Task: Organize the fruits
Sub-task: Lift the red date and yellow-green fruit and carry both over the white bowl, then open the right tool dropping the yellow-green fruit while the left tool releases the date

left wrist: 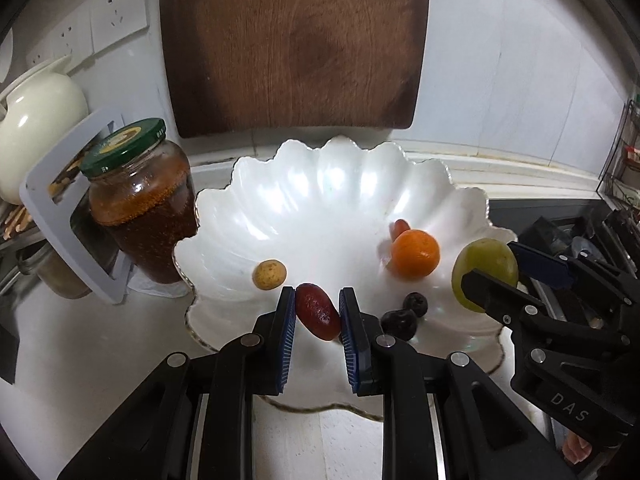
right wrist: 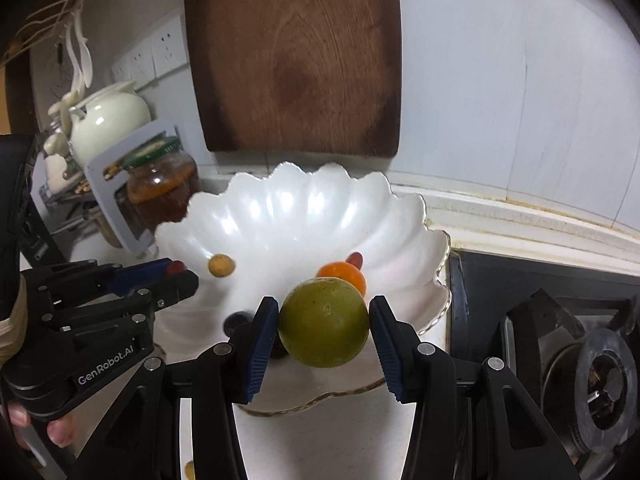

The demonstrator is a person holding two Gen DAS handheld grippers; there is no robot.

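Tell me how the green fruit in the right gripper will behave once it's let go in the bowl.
The green fruit looks round and smooth, so it will probably roll down the bowl's glossy sloped wall toward the orange. It seems firm, so it is unlikely to squash.

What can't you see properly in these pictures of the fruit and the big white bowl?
- Left wrist view: the far side of the green fruit, hidden by the right gripper.
- Right wrist view: the dark fruits, mostly behind the gripper's finger and the green fruit.
- Right wrist view: the red fruit in the left gripper, only a tip shows.
- Both views: the jar label, hidden by a grey frame.
- The white bowl near rim, behind the grippers.
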